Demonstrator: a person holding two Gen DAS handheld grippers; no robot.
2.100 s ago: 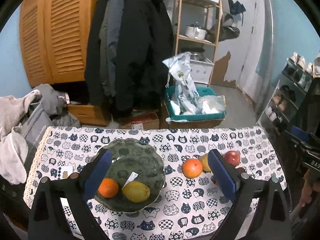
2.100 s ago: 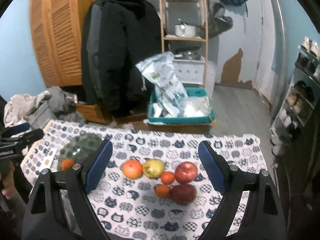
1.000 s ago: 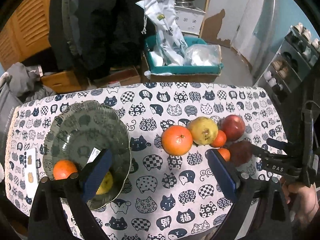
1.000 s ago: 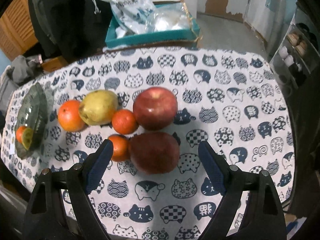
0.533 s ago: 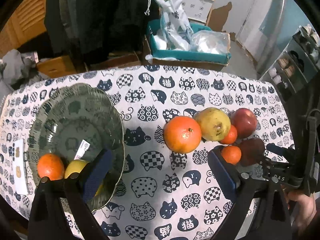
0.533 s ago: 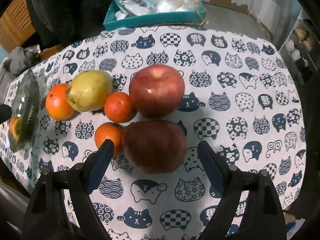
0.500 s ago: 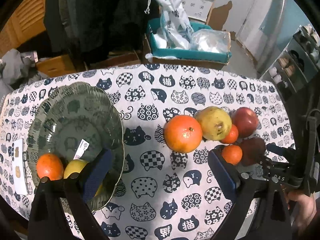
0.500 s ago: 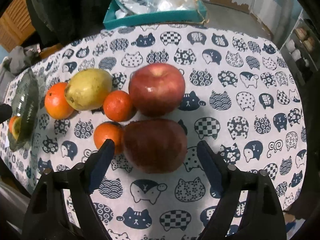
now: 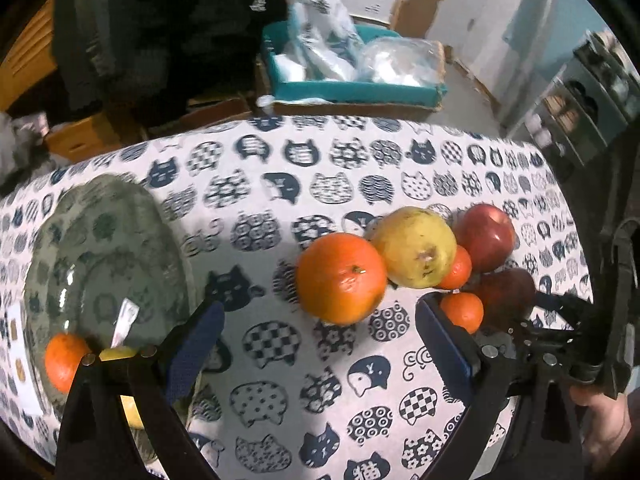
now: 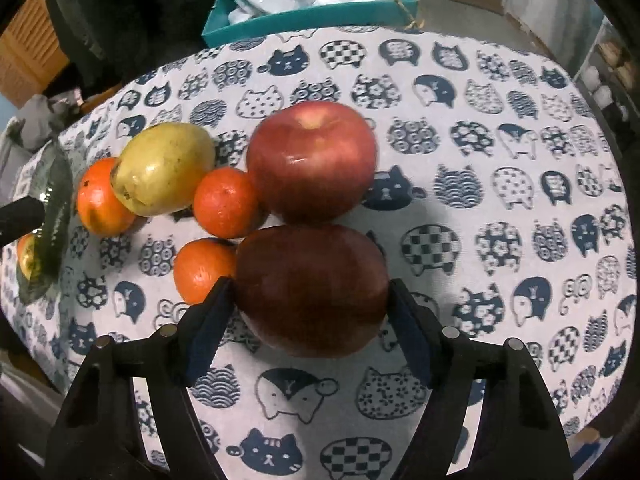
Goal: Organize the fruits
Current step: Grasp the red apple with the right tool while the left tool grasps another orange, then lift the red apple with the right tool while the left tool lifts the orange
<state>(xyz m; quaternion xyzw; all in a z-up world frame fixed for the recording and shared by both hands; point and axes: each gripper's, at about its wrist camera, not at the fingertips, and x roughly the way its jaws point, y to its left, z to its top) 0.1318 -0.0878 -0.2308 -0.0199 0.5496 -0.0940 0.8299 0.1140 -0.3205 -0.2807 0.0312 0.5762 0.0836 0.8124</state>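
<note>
On the cat-print cloth lie a large orange (image 9: 342, 278), a yellow pear (image 9: 414, 246), a red apple (image 9: 486, 236), a dark red apple (image 9: 506, 292) and two mandarins (image 9: 462, 310). My left gripper (image 9: 318, 308) hangs open above the cloth, the large orange just ahead between its fingers. A green glass plate (image 9: 100, 208) at the left holds an orange (image 9: 64, 356) and a yellow fruit (image 9: 120, 354). My right gripper (image 10: 310, 300) is closing, its pads against both sides of the dark red apple (image 10: 312, 272). The red apple (image 10: 312, 160) touches it behind.
A mandarin (image 10: 202, 270) sits right beside the right gripper's left finger. A teal box (image 9: 352, 88) of bags stands beyond the table's far edge. A white card (image 9: 16, 344) lies left of the plate. A shoe rack (image 9: 592, 92) is at the right.
Both grippers sank toward the table. The right jaws narrowed from wide apart to the dark red apple's sides. The left gripper drew closer to the large orange.
</note>
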